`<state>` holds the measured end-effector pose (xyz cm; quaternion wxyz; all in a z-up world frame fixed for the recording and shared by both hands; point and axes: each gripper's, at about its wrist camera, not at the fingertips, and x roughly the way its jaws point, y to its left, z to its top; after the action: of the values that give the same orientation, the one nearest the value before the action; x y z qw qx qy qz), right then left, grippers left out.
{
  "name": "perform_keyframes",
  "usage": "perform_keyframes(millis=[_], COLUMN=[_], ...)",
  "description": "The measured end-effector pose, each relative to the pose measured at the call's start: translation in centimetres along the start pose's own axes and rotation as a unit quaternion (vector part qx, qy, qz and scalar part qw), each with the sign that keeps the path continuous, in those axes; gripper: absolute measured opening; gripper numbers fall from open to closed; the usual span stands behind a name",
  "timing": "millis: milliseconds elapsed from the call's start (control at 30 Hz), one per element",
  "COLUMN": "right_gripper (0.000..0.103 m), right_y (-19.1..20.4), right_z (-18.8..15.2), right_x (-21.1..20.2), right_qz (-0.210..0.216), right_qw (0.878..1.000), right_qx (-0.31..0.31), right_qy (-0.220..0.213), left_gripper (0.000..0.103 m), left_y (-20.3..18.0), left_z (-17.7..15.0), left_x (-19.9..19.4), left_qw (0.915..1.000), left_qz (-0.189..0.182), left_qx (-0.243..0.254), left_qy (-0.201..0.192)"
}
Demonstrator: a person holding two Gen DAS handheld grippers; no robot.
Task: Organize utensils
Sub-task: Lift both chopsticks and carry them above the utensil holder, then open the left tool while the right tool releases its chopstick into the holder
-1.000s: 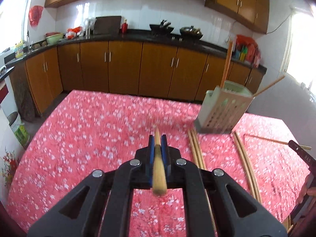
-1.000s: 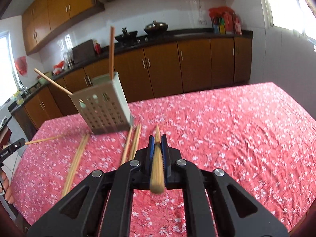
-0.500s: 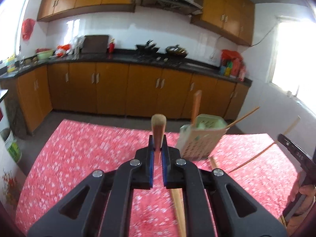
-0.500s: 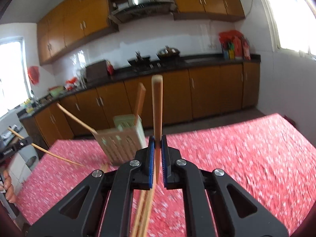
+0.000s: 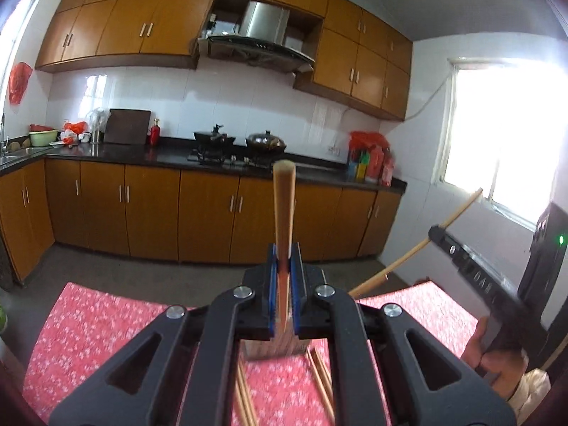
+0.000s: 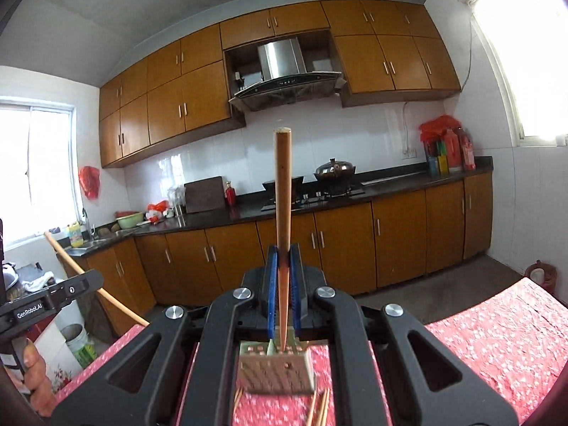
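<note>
My left gripper [image 5: 284,254] is shut on a wooden chopstick [image 5: 283,206] that stands upright above the jaws. My right gripper [image 6: 283,254] is shut on a second chopstick [image 6: 283,191], also upright. Both are raised above the table with the red floral cloth [image 6: 497,348]. The pale perforated utensil holder [image 6: 277,371] stands on the cloth just below and ahead of the right gripper. In the left wrist view the holder [image 5: 269,349] is mostly hidden behind the jaws. Several loose chopsticks [image 5: 321,376] lie on the cloth beside it.
Wooden floor cabinets [image 5: 152,213] under a dark counter run along the far wall, past a strip of floor beyond the table's edge. A hand [image 5: 497,358] holds the other gripper at the right of the left wrist view. A window [image 5: 504,149] is to the right.
Both grippers rose from just above the cloth and tipped upward, each carrying its chopstick. The chopsticks now stand upright, and the holder has slid below the jaws in both views.
</note>
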<state>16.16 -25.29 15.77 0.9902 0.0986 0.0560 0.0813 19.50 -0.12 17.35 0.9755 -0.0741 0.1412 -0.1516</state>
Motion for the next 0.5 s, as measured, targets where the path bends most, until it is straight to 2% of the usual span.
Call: perform_keyframes(millis=[233,367,500], right_gripper=[0.007,0.007,0.008], right_y=[-0.1,-0.4,0.0], right_z=[-2.2,-4.0,-4.7], right_x=[4.0,5.6,5.9], right_qz=[-0.004,-0.002,0.000], right_qw=[0.999,0.997,0.996], right_qx=[0.006,0.010,0.007], right_qy=[0.037,0.073,0.090], left_gripper=[0.008,0.008,0.009], left_y=[-0.2,-0.1,0.1], left_z=[0.1,-1.3,-2.6], left_x=[4.8,7.8,10.3], left_qw=[0.9993,0.9993,0.9985], left_qz=[0.030,0.037,0.045], left_qx=[-0.003,0.000,-0.003], left_qy=[-0.023,0.000,0.032])
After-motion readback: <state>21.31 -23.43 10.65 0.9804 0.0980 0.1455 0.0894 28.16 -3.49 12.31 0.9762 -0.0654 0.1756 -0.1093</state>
